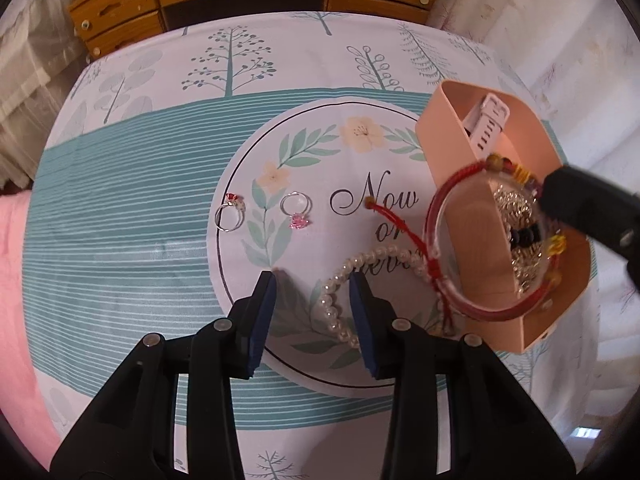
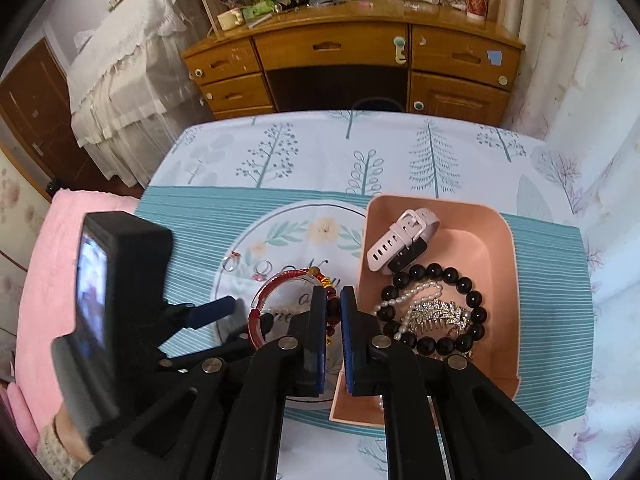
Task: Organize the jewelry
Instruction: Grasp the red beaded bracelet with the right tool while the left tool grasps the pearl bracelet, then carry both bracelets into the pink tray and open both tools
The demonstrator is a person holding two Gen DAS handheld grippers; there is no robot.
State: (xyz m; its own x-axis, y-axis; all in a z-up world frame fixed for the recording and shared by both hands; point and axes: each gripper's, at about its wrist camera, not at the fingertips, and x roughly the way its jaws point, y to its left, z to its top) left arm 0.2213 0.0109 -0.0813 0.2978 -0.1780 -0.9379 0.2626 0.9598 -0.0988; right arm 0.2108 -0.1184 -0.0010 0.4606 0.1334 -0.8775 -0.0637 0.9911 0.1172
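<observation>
Left claw [image 1: 312, 284]: spread, poised over pearl necklace [image 1: 340, 300] on the desk. Right claw [image 2: 331, 312]: pinching red bangle [image 2: 276, 308] beside pink box [image 2: 496, 224]. Advice: lift bangle clear of the wall, release over box. Beyond: two rings [image 1: 264, 212].

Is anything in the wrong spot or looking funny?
Yes. The red bangle hangs in the air over the pink box's edge, and the pearl necklace and two rings lie outside the box on the tablecloth.
</observation>
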